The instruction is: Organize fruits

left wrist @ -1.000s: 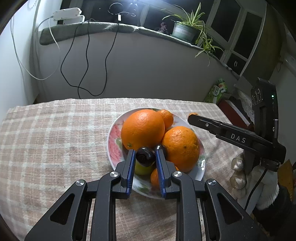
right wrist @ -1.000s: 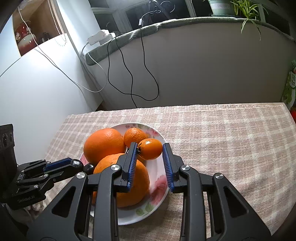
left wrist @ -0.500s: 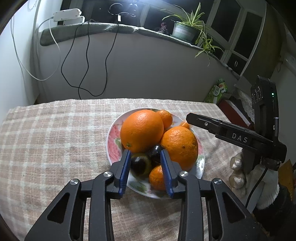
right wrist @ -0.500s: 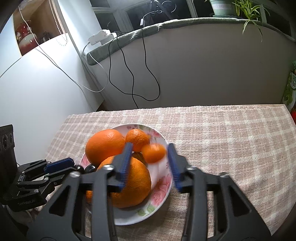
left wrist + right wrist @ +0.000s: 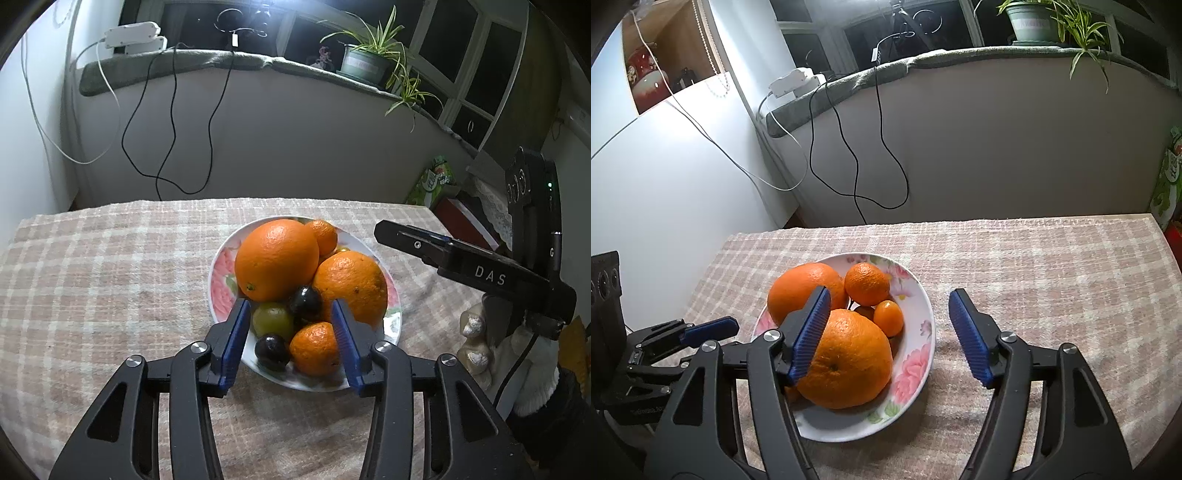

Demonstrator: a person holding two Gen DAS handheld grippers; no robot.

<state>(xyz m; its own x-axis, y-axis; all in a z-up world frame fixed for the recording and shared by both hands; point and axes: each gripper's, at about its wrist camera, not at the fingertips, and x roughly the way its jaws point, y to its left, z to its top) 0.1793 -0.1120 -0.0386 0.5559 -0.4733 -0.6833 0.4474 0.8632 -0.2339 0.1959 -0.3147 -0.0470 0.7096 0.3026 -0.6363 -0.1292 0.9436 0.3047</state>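
Note:
A flowered white plate (image 5: 221, 291) (image 5: 916, 354) on the checked tablecloth holds two big oranges (image 5: 277, 254) (image 5: 846, 362), small mandarins (image 5: 314, 347) (image 5: 866, 284), a kumquat (image 5: 889, 317), a green grape (image 5: 272, 317) and two dark grapes (image 5: 304, 299). My left gripper (image 5: 290, 325) is open and empty, its jaws either side of the grapes at the plate's near rim. My right gripper (image 5: 890, 321) is open and empty over the plate's right side; it also shows in the left wrist view (image 5: 391, 230).
Black and white cables (image 5: 166, 122) hang down the wall behind the table. A potted plant (image 5: 365, 62) stands on the sill. Green packaging (image 5: 432, 182) lies beyond the table's far right corner. A white wall (image 5: 665, 184) stands by the table's left side.
My left gripper opened and let go of a dark grape, which now lies on the plate. My right gripper opened and dropped the kumquat onto the plate.

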